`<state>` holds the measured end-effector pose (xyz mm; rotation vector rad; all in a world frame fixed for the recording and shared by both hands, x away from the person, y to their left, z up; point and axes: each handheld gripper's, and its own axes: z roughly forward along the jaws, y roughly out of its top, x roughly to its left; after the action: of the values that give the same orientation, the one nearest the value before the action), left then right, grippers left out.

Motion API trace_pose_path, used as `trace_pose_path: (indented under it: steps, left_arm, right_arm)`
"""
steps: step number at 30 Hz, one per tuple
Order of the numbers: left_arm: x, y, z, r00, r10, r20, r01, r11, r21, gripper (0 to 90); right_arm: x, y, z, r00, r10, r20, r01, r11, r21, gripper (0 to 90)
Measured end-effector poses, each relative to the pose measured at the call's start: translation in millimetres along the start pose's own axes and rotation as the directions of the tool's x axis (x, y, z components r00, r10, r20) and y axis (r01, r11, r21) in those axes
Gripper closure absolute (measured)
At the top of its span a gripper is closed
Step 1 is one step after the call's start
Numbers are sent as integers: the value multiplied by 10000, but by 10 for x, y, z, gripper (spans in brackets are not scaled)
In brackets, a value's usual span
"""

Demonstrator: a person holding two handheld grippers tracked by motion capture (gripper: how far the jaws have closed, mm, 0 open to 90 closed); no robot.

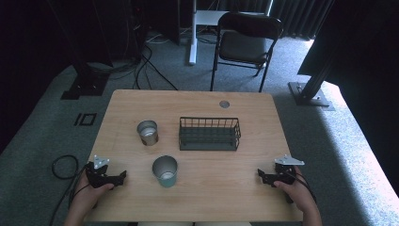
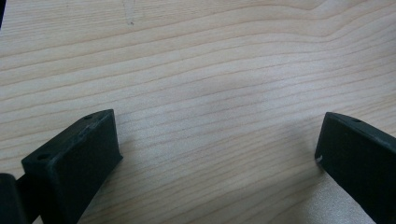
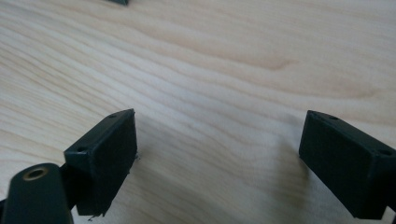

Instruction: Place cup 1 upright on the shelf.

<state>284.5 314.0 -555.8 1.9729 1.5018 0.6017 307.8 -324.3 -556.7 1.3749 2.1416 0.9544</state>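
Both my grippers sit on the table point(image 1: 244, 99) near its front edge, one per hand. Left gripper point(image 1: 123, 176) at the front-left corner, jaws spread wide with bare wood between them in the left gripper view point(image 2: 217, 140). Right gripper point(image 1: 259, 175) at the front-right, also released, jaws far apart over bare wood in the right gripper view point(image 3: 219, 140). Neither one is grasping anything.

On the table: a teal cup point(image 1: 165, 171) upright, front of centre, just right of my left gripper but not touching it. A steel cup point(image 1: 147, 132) upright behind it, slightly to the left, apart from it. A wire basket point(image 1: 209, 134) at centre, right of the steel cup, with a gap between them. Small round grommet point(image 1: 224, 104) near the far edge.

Past the table: a black folding chair point(image 1: 244, 40) on grey carpet.
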Motion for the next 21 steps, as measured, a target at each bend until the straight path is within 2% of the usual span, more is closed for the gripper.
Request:
trace_pose_path:
  steps: [4, 6, 9, 13, 16, 21]
  left_arm:
    - [0, 0, 0, 10000, 0, -1, 0, 10000, -2, 4]
    - [0, 0, 0, 10000, 0, -2, 0, 10000, -2, 3]
    - [0, 0, 0, 10000, 0, -2, 0, 10000, -1, 3]
    - [-1, 0, 0, 10000, -3, -2, 3, 10000, -4, 4]
    - [0, 0, 0, 10000, 1, -2, -1, 10000, 1, 3]
    - [0, 0, 0, 10000, 1, -2, -1, 10000, 1, 3]
  right_arm:
    - [20, 28, -30, 9996, -153, -226, 147, 9996, -256, 110]
    - [23, 47, -43, 9989, -1, -459, -21, 9988, -487, 110]
    - [34, 70, -52, 9981, -51, -613, 12, 9980, -627, 110]
    - [69, 92, -43, 9966, -352, -744, 302, 9972, -678, 111]
    - [121, 108, -35, 9925, -742, -970, 675, 9953, -701, 111]
    - [211, 149, -24, 9858, -1043, -1317, 948, 9926, -762, 111]
